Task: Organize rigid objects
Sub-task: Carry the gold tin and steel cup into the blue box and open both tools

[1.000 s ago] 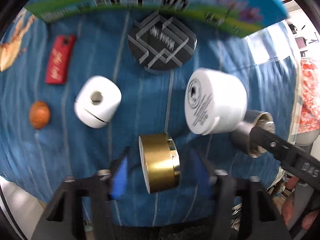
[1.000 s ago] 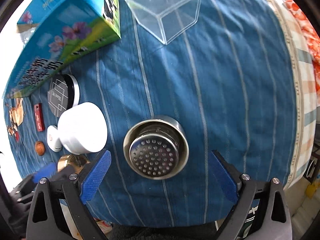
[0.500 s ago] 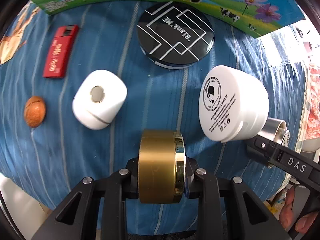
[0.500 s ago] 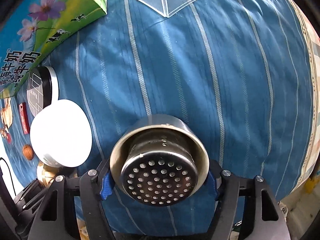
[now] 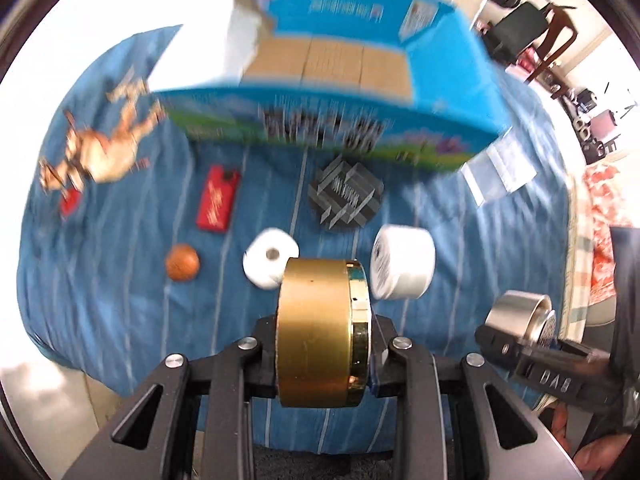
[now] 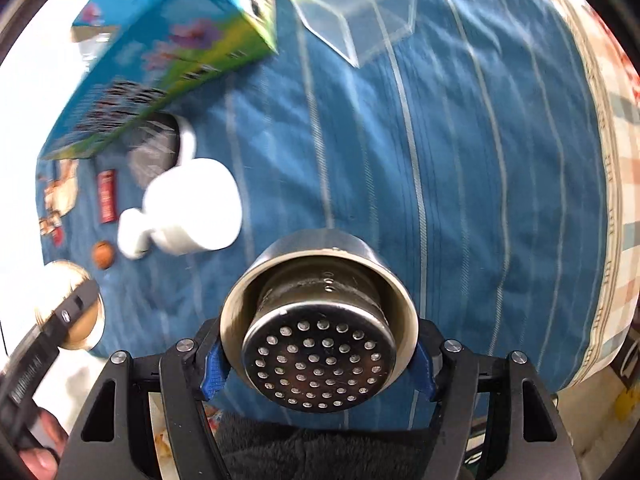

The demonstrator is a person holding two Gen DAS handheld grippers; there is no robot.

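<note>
Blue striped bedcover (image 5: pixel 120 288) lay under everything, with an open cardboard box (image 5: pixel 328 64) at its far side. Above the cover, the left gripper (image 5: pixel 323 354) clamped the gold tin (image 5: pixel 320 332) across its flat ends; it seemed stiff, smooth, maybe slippery. The right gripper (image 6: pixel 318 358) squeezed the steel strainer cup (image 6: pixel 320 320) by its rim, probably light and rigid.

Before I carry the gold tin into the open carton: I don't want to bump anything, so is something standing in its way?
Nothing visible does: the gold tin is clamped in the left gripper above the cloth, the carton open beyond.

Brushed gold metal tin (image 5: pixel 322 332); shiny perforated steel strainer (image 6: pixel 320 344); striped cloth (image 6: pixel 460 160).
</note>
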